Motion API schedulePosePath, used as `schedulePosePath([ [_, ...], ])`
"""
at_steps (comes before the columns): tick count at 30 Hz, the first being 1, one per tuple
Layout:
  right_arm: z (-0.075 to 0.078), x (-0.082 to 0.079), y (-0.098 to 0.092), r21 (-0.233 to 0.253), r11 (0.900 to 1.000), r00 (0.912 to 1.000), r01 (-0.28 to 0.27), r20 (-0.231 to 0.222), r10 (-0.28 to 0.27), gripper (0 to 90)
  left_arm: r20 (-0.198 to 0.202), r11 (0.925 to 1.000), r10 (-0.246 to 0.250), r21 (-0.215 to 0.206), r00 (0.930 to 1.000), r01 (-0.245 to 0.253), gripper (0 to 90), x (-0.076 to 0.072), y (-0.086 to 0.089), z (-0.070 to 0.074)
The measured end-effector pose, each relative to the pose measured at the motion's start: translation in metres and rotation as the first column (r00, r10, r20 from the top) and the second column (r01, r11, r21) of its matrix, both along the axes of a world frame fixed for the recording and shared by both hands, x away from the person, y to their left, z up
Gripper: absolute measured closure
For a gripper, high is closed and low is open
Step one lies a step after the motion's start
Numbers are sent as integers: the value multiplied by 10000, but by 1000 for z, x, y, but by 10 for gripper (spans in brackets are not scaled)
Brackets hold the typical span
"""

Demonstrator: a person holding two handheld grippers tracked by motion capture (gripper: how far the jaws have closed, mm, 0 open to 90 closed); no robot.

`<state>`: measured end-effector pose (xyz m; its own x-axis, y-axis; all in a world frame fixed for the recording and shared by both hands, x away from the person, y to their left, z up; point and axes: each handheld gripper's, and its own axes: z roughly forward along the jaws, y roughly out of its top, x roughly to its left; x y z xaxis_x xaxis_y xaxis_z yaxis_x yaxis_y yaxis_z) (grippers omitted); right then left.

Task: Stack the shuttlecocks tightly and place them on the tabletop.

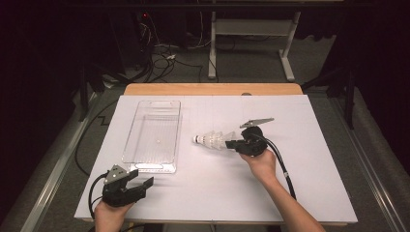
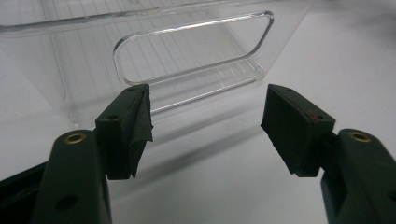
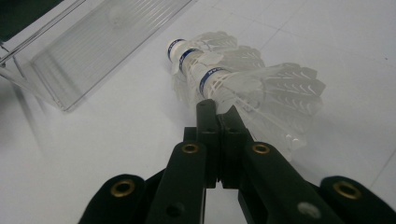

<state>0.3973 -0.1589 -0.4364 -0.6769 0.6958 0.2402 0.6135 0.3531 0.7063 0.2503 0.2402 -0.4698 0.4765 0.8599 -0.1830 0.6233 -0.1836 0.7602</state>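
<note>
Jaws pinching the feather skirt of stacked shuttlecocks, bin waiting to the left.

High view: right gripper holds the shuttlecocks mid-surface, just right of the clear bin. Left gripper view: left gripper jaws spread, empty, facing the bin's near handle. Right gripper view: jaws pressed on feathers; best carried level and gently, as the stack could slip apart.

This looks like a lab or test room, not a home. A wooden table covered by a big white sheet stands alone on a grey carpet floor, with dark black walls all around. Behind the table's far edge, a tangle of black and white cables lies on the floor beside a white metal desk frame.
</note>
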Motion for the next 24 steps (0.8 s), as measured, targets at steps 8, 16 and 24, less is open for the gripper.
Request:
schedulePosePath([
  [8,-3,3,6,43,10000,10000,-78,-48,78,899,-9,10000,-1,-16,10000,1,338,0,0,0],
  [16,-5,6,8,93,10000,9999,-36,-114,37,899,-19,10000,-4,-16,10000,4,337,0,0,0],
  [24,-7,8,10,310,9995,9999,1,-171,4,899,-15,10000,0,-14,10000,0,337,0,0,0],
])
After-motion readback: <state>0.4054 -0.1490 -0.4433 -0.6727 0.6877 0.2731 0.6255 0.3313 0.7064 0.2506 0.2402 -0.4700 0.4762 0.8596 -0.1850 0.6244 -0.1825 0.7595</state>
